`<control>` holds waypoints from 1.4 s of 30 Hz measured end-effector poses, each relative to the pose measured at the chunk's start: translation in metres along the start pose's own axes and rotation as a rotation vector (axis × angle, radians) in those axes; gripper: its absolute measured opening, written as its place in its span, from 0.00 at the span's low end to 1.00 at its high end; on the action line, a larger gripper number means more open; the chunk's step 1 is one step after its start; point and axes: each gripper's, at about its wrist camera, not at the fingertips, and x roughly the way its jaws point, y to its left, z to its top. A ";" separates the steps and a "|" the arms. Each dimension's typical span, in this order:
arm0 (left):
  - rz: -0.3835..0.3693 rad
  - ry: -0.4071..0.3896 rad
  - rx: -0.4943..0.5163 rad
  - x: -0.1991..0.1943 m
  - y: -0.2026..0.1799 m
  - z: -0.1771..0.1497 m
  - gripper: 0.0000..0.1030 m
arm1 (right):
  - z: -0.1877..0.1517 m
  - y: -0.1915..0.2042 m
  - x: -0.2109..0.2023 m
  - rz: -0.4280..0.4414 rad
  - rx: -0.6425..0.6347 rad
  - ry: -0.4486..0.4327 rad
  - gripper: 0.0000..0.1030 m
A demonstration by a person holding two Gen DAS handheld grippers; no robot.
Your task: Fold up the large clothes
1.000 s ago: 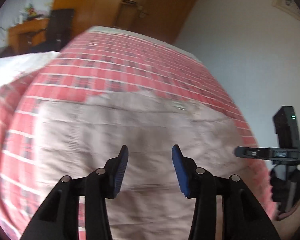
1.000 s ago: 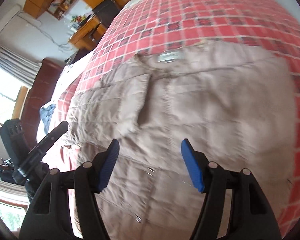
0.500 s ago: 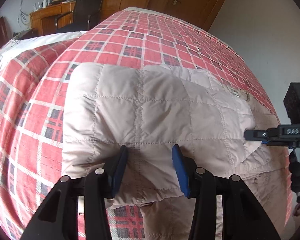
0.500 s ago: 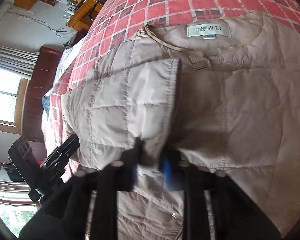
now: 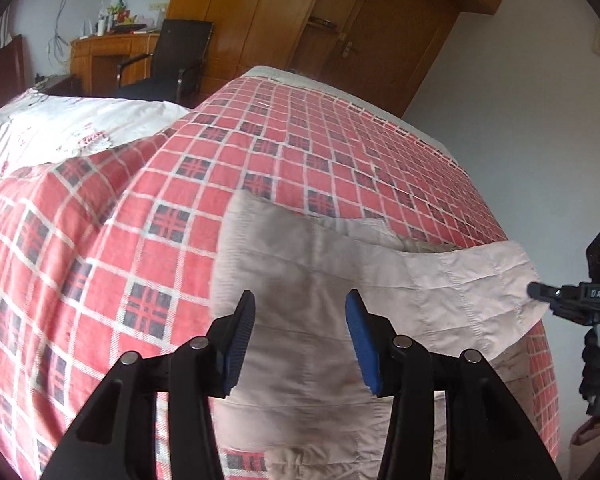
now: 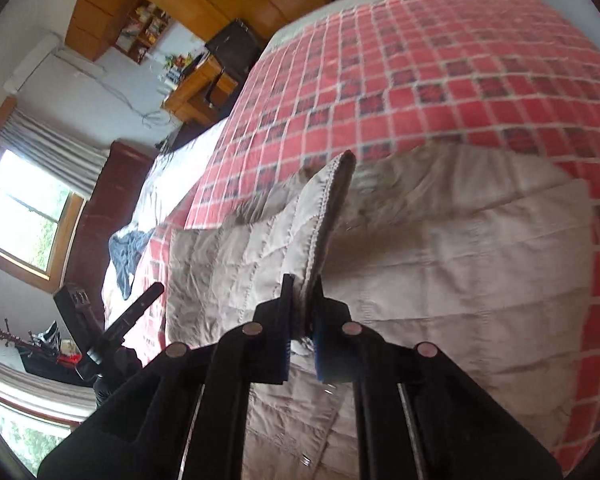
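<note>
A beige quilted jacket (image 5: pixel 340 280) lies on a red plaid bedspread (image 5: pixel 260 152). In the right wrist view my right gripper (image 6: pixel 302 312) is shut on a stitched edge of the jacket (image 6: pixel 440 260), and that flap stands lifted above the rest of the cloth. My left gripper (image 5: pixel 300 332) hovers open just over the jacket's near part, with nothing between its blue pads. The right gripper's body (image 5: pixel 592 300) shows at the right edge of the left wrist view; the left gripper's body (image 6: pixel 112 320) shows at lower left in the right wrist view.
A white quilt (image 5: pixel 60 128) lies at the bed's left side, with a dark blue garment (image 6: pixel 130 252) on it. Behind the bed stand a wooden wardrobe (image 5: pixel 300 20), a desk (image 5: pixel 108 56) and a black chair (image 5: pixel 172 64). A window (image 6: pixel 16 224) is at left.
My right gripper went from open to shut on the jacket's edge and has lifted the flap. My left gripper stayed open and now sits higher above the cloth.
</note>
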 end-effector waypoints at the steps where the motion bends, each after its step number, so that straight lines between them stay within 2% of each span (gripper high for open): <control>1: -0.008 0.007 0.015 0.003 -0.006 0.000 0.46 | 0.000 -0.005 -0.009 -0.008 0.006 -0.017 0.07; 7: -0.028 0.049 0.095 0.025 -0.037 -0.010 0.46 | -0.004 -0.045 -0.052 -0.113 0.055 -0.094 0.06; 10: -0.013 0.095 0.125 0.044 -0.048 -0.016 0.46 | -0.012 -0.068 -0.054 -0.109 0.107 -0.092 0.06; 14: 0.025 0.159 0.133 0.069 -0.047 -0.027 0.46 | -0.022 -0.095 -0.032 -0.142 0.158 -0.049 0.06; 16: 0.036 0.183 0.132 0.079 -0.044 -0.033 0.46 | -0.028 -0.108 -0.015 -0.185 0.173 -0.018 0.06; 20: 0.039 0.201 0.144 0.088 -0.041 -0.039 0.46 | -0.038 -0.135 0.015 -0.224 0.221 0.028 0.06; 24: 0.046 0.207 0.152 0.091 -0.043 -0.038 0.46 | -0.042 -0.148 0.033 -0.222 0.242 0.034 0.06; 28: 0.069 0.203 0.160 0.081 -0.047 -0.032 0.46 | -0.040 -0.133 0.024 -0.305 0.188 0.046 0.12; 31: 0.067 0.157 0.187 0.060 -0.059 -0.028 0.46 | -0.038 -0.107 -0.001 -0.365 0.103 -0.008 0.13; 34: 0.042 0.148 0.211 0.047 -0.076 -0.029 0.51 | -0.039 -0.081 -0.012 -0.331 0.036 -0.025 0.15; 36: 0.042 0.171 0.229 0.050 -0.088 -0.033 0.53 | -0.039 -0.062 -0.009 -0.318 -0.011 -0.014 0.20; 39: 0.049 0.209 0.226 0.058 -0.095 -0.038 0.53 | -0.041 -0.052 0.006 -0.295 -0.028 0.023 0.21; 42: 0.070 0.240 0.214 0.066 -0.093 -0.045 0.53 | -0.046 -0.051 0.023 -0.340 -0.037 0.060 0.21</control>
